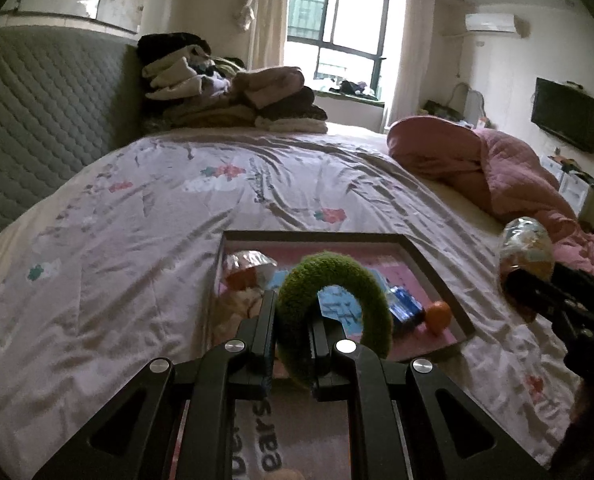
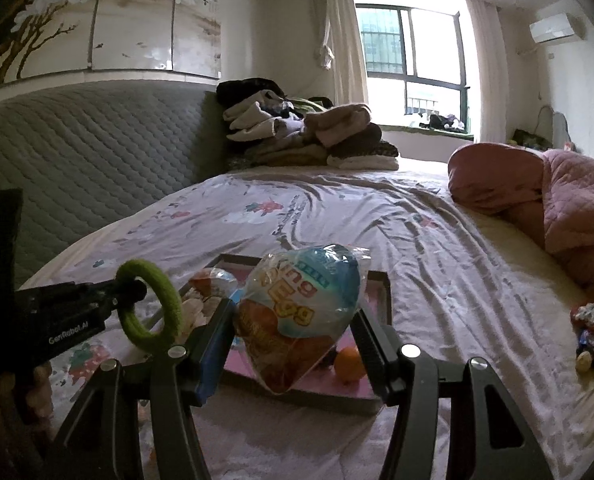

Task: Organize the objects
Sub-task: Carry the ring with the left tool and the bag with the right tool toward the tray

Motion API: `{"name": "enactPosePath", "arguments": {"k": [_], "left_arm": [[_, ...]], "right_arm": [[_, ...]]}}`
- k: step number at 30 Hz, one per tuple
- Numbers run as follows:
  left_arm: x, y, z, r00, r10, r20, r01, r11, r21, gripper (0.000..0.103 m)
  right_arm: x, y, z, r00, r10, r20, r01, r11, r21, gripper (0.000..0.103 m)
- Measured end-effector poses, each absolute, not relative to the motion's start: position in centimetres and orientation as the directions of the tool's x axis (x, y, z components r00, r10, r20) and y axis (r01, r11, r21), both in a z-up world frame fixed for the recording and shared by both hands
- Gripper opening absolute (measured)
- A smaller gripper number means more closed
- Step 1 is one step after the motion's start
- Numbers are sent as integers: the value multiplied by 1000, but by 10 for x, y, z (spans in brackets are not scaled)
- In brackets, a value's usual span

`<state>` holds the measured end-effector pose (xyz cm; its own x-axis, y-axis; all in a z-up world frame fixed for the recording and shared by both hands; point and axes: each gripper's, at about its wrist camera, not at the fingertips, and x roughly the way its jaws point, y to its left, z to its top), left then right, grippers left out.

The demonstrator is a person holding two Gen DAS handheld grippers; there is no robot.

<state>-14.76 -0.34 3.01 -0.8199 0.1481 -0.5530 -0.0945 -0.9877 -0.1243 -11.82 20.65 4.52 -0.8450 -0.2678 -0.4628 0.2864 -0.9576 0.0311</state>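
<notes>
Left claw (image 1: 293,320) tight on green ring (image 1: 333,304); right claw (image 2: 293,316) half-spread around wrapped egg toy (image 2: 301,308).

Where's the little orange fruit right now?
The orange fruit sits inside the pink tray, in its near right corner. In the right wrist view it shows just below the wrapped egg toy held by the right gripper.

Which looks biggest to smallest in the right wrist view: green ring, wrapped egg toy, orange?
1. Wrapped egg toy, in the right gripper, nearest the lens, so inflated.
2. Green ring, held by the left gripper.
3. Orange, in the tray.
</notes>
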Motion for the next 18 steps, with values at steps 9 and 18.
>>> {"name": "enactPosePath", "arguments": {"k": [9, 18], "left_arm": [[-166, -15, 39, -836, 123, -535, -74, -991, -112, 13], [-180, -16, 46, -858, 87, -507, -61, -996, -67, 13]], "right_arm": [[-136, 208, 49, -855, -249, -454, 271, -963, 17, 58], [-151, 196, 55, -871, -227, -435, 273, -961, -46, 58]]}}
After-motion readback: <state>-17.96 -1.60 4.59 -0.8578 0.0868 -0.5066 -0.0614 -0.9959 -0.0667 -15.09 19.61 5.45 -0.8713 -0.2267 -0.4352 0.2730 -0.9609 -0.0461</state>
